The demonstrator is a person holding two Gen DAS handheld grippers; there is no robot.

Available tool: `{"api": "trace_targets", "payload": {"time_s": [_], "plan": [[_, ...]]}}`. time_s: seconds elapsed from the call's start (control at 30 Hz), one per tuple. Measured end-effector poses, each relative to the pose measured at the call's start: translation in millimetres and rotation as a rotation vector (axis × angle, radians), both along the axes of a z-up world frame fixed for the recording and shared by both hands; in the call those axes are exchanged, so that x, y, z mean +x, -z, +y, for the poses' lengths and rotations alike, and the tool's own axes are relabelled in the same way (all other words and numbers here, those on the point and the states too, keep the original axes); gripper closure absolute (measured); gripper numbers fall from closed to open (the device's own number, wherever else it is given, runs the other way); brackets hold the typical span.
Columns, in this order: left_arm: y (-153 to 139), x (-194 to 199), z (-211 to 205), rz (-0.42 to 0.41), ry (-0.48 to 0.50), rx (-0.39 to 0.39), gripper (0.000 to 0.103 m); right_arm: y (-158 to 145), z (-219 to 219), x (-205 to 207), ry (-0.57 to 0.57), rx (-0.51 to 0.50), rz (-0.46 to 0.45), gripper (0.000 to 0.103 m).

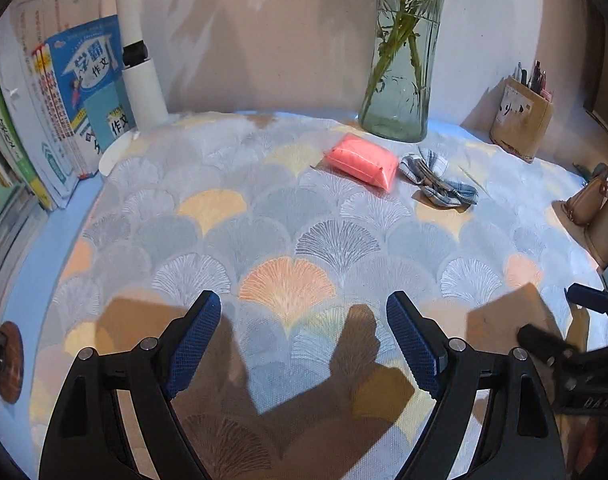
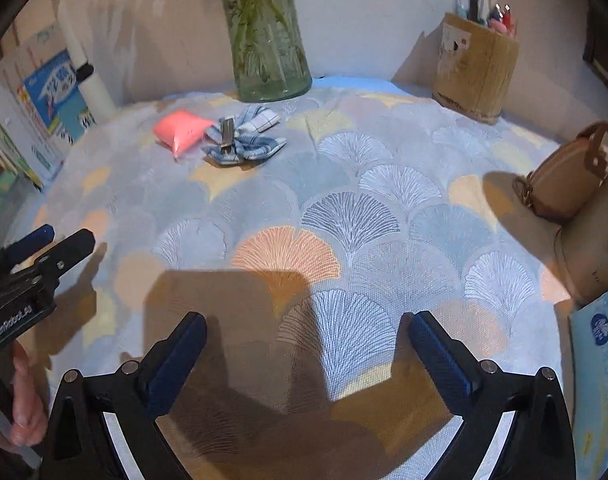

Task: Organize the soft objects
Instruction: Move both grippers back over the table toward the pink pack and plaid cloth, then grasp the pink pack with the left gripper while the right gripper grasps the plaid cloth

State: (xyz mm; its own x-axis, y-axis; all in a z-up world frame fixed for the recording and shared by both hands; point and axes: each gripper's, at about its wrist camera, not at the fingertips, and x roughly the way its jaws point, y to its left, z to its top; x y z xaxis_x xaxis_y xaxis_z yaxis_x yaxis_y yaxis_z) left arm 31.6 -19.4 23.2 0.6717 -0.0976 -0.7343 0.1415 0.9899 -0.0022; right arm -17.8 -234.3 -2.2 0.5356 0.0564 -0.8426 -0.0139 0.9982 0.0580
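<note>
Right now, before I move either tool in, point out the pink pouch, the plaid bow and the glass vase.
pink pouch (image 1: 361, 161), left wrist view, middle of its top face.
plaid bow (image 2: 244, 136), right wrist view, fabric beside its metal clip.
glass vase (image 1: 399, 92), left wrist view, middle of its glass wall.

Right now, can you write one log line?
left gripper: open, empty | right gripper: open, empty | pink pouch beside plaid bow, untouched

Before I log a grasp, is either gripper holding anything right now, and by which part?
Nothing is held. The left gripper and right gripper are both open over bare tablecloth.
</note>
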Motion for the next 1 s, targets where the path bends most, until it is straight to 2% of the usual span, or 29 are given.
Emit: {"api": "trace_targets", "payload": {"time_s": [0.1,0.23,0.3,0.47,0.5,0.57,0.67,0.77,0.8,0.93,0.97,1.0], "plan": [[4.7,4.4,1.7,0.037,0.006,-0.007,0.019,2.7,7.5,-0.7,-0.017,-0.053,-0.010,0.000],[8.2,15.4,10.5,0.122,-0.004,-0.066,0.019,1.1,1.2,-2.2,-0.032,-0.016,0.001,0.000],[-3.2,21.2,16.2,0.143,0.012,-0.159,0.019,1.9,3.2,-4.3,-0.054,-0.028,-0.002,0.000],[-36.0,53.7,11.1,0.131,0.018,-0.285,0.019,-4.6,6.4,8.0,-0.072,-0.010,0.073,0.000],[-36.6,67.8,8.2,0.155,0.016,-0.342,0.019,-10.3,7.1,16.1,-0.094,0.028,0.075,0.000],[-29.2,90.4,3.0,0.198,-0.011,-0.401,0.019,-20.5,9.2,31.5,-0.113,0.061,0.063,0.000],[-15.0,111.0,-4.7,0.219,-0.049,-0.447,0.021,-32.2,14.6,63.3,-0.133,0.080,0.023,0.002],[-0.7,128.4,-9.4,0.226,-0.087,-0.488,0.021,-29.5,20.4,91.8,-0.133,0.097,-0.003,0.011],[1.1,133.0,-10.3,0.227,-0.088,-0.500,0.021,-28.3,21.1,97.6,-0.136,0.106,-0.010,0.017],[-0.6,138.1,-15.7,0.169,-0.069,-0.498,0.021,-20.3,32.6,121.9,-0.146,0.057,-0.051,0.022],[0.9,136.6,-15.3,0.153,-0.057,-0.495,0.021,-18.0,35.7,126.1,-0.148,0.045,-0.053,0.026],[1.2,137.7,-15.6,0.147,-0.049,-0.491,0.021,-15.5,38.6,130.1,-0.153,0.042,-0.056,0.034]]}}
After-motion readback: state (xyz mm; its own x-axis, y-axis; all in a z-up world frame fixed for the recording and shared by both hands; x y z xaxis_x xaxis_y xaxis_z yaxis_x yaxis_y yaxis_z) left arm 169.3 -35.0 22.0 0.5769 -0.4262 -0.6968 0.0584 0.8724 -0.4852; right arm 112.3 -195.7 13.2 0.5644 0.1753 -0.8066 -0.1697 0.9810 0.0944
